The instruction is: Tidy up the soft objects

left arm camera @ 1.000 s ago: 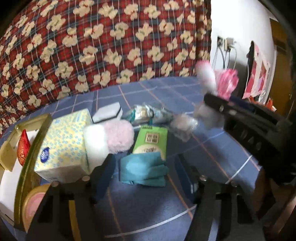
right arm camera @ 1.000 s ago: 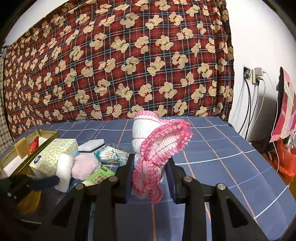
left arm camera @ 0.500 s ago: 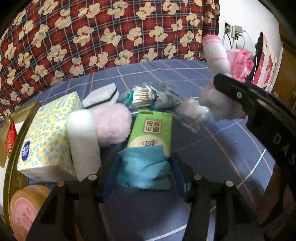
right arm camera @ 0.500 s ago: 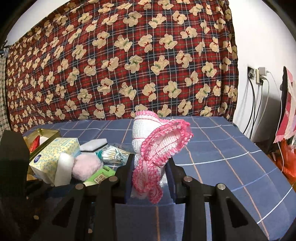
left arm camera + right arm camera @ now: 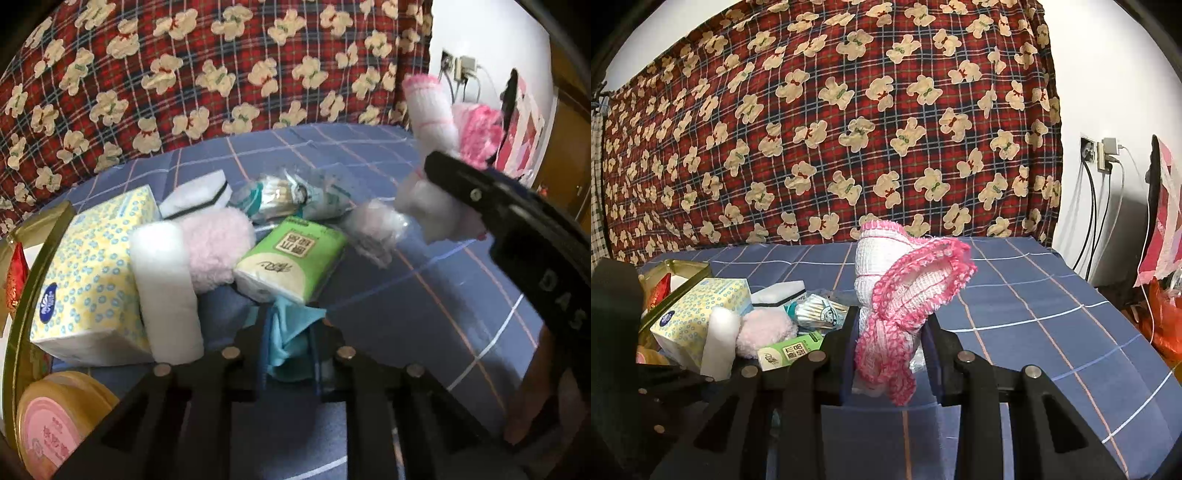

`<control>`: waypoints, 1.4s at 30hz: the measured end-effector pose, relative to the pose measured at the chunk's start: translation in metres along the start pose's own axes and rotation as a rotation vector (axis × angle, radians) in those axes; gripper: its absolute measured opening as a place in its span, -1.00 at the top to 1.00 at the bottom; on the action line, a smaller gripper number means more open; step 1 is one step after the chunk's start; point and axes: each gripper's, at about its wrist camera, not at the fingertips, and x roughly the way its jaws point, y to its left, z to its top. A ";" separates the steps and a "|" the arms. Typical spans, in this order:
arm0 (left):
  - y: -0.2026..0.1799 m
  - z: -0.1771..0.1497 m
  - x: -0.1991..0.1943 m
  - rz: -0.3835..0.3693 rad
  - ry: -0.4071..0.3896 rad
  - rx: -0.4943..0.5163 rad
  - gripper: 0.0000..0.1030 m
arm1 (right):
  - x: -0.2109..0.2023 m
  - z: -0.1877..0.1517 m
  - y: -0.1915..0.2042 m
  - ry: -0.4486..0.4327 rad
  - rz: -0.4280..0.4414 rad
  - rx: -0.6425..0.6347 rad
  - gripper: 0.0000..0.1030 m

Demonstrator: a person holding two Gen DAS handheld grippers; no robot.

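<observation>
My left gripper (image 5: 286, 347) is shut on a teal cloth (image 5: 291, 334), bunched between its pads just above the blue checked bedspread (image 5: 424, 295). My right gripper (image 5: 891, 354) is shut on a white knitted cloth with pink frilly edging (image 5: 905, 291), held upright over the bed. From the left wrist view that same pink-edged cloth (image 5: 439, 147) shows at the upper right, clamped in the right gripper's black body (image 5: 517, 221). Just beyond the teal cloth lie a green tissue pack (image 5: 291, 258), a pink fluffy puff (image 5: 218, 251) and a white foam roll (image 5: 166, 291).
A yellow dotted tissue box (image 5: 88, 273), a white sponge (image 5: 195, 195), a bag of cotton swabs (image 5: 280, 195) and a clear plastic wrap (image 5: 373, 229) crowd the left of the bed. A gold tin (image 5: 672, 273) and a pink-lidded jar (image 5: 51, 424) sit at far left. Cables hang at the right wall (image 5: 1089, 221).
The left gripper's jaws came down around the teal cloth and shut on it, bunching it up. The right gripper and its pink-edged cloth stayed still.
</observation>
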 end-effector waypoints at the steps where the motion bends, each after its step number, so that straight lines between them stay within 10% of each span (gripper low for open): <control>1: 0.001 0.000 -0.005 -0.006 -0.020 0.000 0.70 | -0.002 0.000 -0.001 -0.004 -0.001 0.005 0.33; 23: 0.023 0.003 -0.061 0.019 -0.316 -0.065 0.72 | -0.008 0.001 0.009 -0.041 0.006 -0.015 0.33; 42: 0.027 0.006 -0.062 0.054 -0.336 -0.079 0.72 | -0.011 0.001 0.029 -0.080 0.014 -0.016 0.33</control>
